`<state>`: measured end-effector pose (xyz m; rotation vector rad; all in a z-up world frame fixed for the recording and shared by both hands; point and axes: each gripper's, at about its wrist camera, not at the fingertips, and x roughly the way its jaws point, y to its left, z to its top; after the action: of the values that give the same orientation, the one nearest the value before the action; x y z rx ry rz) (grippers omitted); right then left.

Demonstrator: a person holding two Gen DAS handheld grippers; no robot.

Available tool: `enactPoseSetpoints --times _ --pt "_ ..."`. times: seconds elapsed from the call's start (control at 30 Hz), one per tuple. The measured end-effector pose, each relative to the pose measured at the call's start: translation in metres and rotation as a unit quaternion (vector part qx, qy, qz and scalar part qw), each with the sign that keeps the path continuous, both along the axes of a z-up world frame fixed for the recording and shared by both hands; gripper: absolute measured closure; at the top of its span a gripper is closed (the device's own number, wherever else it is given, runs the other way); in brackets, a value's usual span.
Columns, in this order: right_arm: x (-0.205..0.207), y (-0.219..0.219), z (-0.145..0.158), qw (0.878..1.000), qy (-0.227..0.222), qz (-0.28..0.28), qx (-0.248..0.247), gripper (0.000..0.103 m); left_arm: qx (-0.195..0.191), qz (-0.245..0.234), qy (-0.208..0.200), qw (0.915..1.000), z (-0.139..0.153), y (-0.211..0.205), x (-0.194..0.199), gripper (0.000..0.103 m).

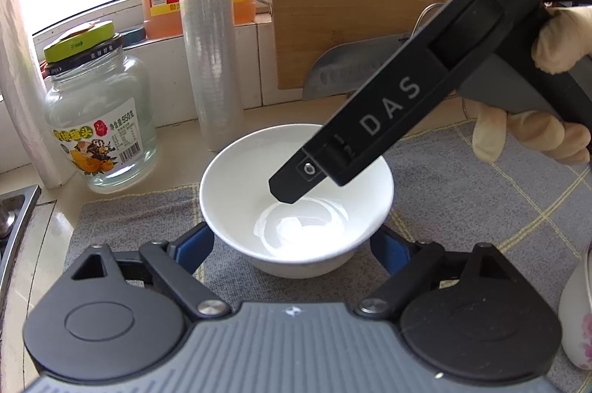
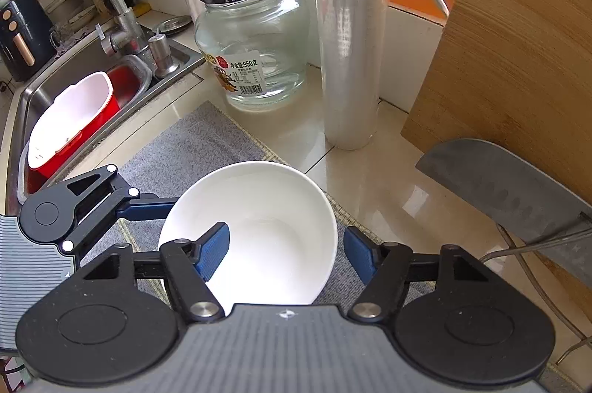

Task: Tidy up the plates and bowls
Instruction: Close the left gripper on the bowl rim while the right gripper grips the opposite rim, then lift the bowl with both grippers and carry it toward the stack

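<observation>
While the white bowl (image 1: 296,198) sits upright on the grey checked mat (image 1: 462,193), the left gripper (image 1: 292,247) brackets it from the near side, its blue fingers (image 1: 194,243) spread wide on either flank of the bowl wall; whether they touch the wall cannot be told. The right gripper (image 2: 286,252) is also spread: one blue finger (image 2: 212,250) reaches inside the bowl (image 2: 259,230) near its rim, the other stands just outside it. In the left wrist view, a finger of the right gripper (image 1: 296,184) dips into the bowl from above. Behind the bowl stand a glass jar (image 2: 251,52), a roll of cling film (image 2: 347,30) and a bamboo cutting board (image 2: 518,52), with a cleaver (image 2: 510,185) leaning against the board. A sink (image 2: 40,89) lies to the left, holding a red-and-white basin (image 2: 70,123).
</observation>
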<state>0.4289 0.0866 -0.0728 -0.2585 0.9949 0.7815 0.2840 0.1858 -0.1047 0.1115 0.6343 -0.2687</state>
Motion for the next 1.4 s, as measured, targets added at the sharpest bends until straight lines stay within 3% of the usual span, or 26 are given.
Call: enactPoseSetpoints --times 0.17,0.67,1.4 --pt "0.002 0.001 -0.001 1.000 0.004 0.003 0.005 0.038 0.000 -0.003 -0.002 1.0000 -0.001 0.000 0.001 0.013" --pt "-0.005 0.000 0.004 1.000 0.005 0.012 0.004 0.038 0.010 -0.012 0.004 0.9999 0.004 -0.003 -0.002 0.014" --pt "-0.069 -0.039 0.045 1.000 -0.001 0.004 0.028 0.037 0.005 -0.058 0.012 0.9982 0.040 -0.025 -0.055 0.014"
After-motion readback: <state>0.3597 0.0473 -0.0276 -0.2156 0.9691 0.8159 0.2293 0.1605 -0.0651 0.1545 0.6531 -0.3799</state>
